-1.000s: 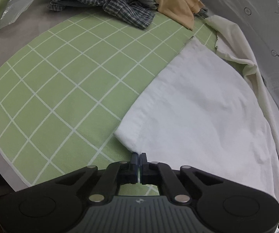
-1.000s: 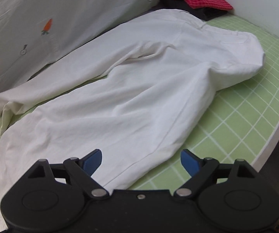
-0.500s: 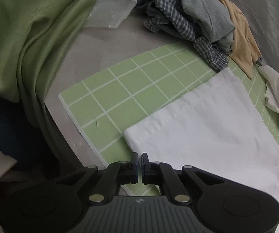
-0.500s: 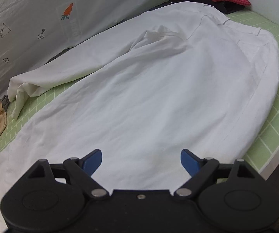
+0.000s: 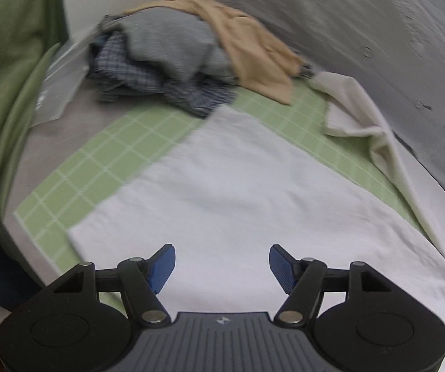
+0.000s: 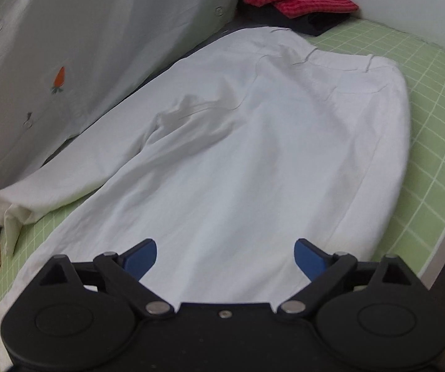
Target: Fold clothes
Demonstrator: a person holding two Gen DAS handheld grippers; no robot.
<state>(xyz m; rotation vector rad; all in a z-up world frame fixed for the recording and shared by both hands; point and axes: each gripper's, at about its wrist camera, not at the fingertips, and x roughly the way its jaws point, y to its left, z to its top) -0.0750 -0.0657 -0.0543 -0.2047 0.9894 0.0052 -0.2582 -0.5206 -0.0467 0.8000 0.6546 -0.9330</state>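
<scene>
Covering green grid mat (image 6: 433, 99), white shirt (image 6: 253, 161) beside carrot-print sheet (image 6: 67, 46).

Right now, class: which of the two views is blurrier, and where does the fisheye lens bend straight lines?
Left wrist view: motion-smeared, clothes pile soft. Right wrist view: sharper, white shirt creases readable; green grid mat lines curve toward the right rim.

The shirt (image 6: 238, 155) lies flat on the grid mat (image 6: 433, 117), which lies on the desk (image 5: 67, 130). Behind the shirt's far end, a folded stack (image 6: 300, 3) sits on the mat's far corner. One sleeve (image 6: 67, 183) lies along the hanging sheet (image 6: 67, 31). Beyond the shirt's hem, in the left wrist view, a pile of clothes (image 5: 176, 62) rests partly on the mat. The left tool (image 5: 222, 263) and the right tool (image 6: 225, 257) are above the shirt.
</scene>
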